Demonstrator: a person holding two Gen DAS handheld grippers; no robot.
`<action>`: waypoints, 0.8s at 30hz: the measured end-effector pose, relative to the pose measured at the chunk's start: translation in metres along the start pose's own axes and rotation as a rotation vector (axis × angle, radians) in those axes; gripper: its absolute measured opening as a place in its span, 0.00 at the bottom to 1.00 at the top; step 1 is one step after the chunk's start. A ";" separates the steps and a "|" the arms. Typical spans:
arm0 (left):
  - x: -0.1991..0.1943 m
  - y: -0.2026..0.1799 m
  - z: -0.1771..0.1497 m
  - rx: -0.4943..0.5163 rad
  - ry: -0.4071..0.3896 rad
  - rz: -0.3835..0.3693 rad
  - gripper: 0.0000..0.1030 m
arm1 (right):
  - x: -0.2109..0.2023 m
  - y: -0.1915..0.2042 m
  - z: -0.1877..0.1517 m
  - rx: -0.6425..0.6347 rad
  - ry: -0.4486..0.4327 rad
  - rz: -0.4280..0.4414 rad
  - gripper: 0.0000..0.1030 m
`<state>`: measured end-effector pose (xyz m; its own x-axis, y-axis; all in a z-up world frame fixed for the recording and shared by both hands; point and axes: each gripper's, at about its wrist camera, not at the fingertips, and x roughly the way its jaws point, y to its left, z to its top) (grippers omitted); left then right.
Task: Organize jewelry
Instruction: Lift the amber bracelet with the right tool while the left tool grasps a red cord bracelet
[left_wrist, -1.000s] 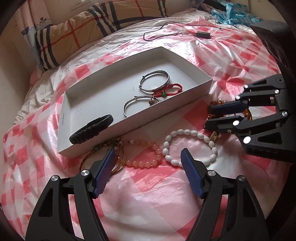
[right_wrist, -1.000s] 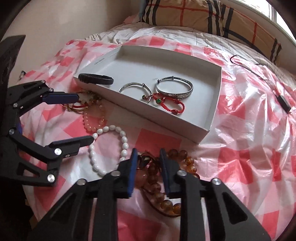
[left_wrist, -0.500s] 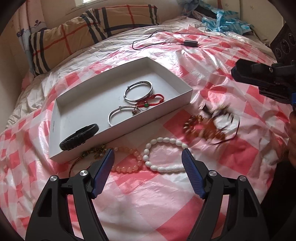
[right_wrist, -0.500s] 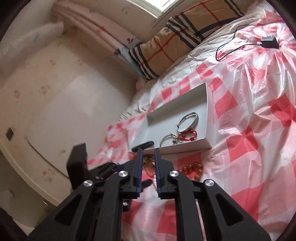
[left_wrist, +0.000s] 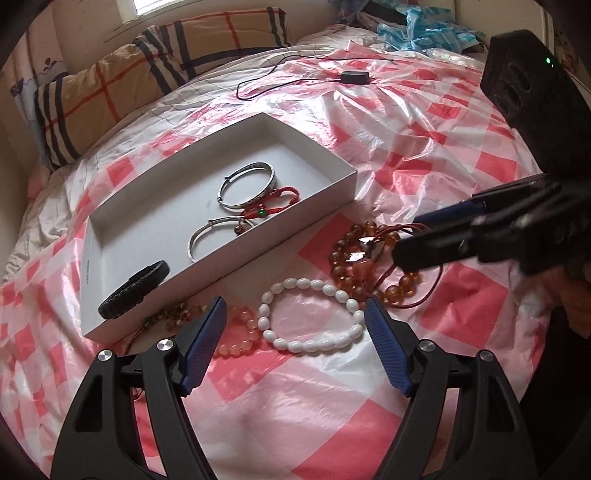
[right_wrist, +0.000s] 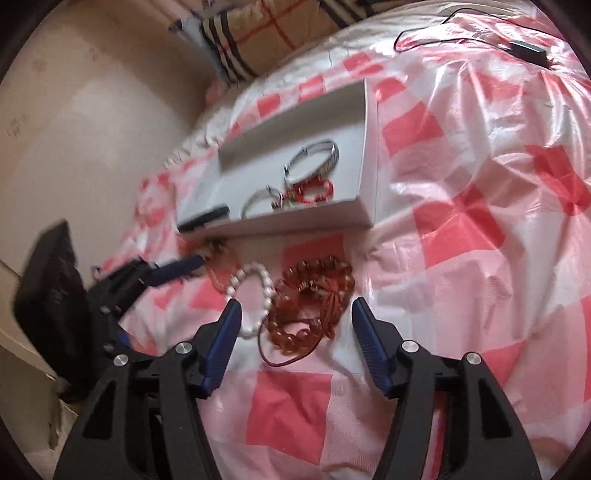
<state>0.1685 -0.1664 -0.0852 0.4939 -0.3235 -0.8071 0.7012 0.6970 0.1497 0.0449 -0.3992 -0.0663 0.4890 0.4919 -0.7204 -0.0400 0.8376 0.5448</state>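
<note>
Two tongs: left tongs (left_wrist: 295, 332) and right tongs (right_wrist: 295, 332) both spread wide, empty.
Box (left_wrist: 314, 206) edge: amber beads (left_wrist: 354, 258) at 4 o'clock, apart.

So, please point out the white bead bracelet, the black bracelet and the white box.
white bead bracelet (left_wrist: 310, 314), left wrist view, lower beads.
black bracelet (left_wrist: 135, 289), left wrist view, middle of band.
white box (left_wrist: 295, 225), left wrist view, front wall.
</note>
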 end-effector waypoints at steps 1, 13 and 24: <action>-0.001 0.005 -0.001 -0.012 0.001 0.005 0.71 | 0.017 0.016 0.003 -0.033 0.003 -0.023 0.33; 0.007 0.005 0.013 -0.045 -0.025 0.005 0.71 | 0.046 0.053 0.018 0.078 -0.377 0.698 0.03; 0.002 0.016 0.011 -0.047 -0.020 -0.079 0.71 | 0.143 0.069 0.061 0.023 -0.158 0.162 0.57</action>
<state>0.1864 -0.1635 -0.0779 0.4483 -0.3914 -0.8037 0.7136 0.6981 0.0581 0.1656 -0.2853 -0.1053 0.6082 0.5746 -0.5477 -0.1103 0.7445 0.6585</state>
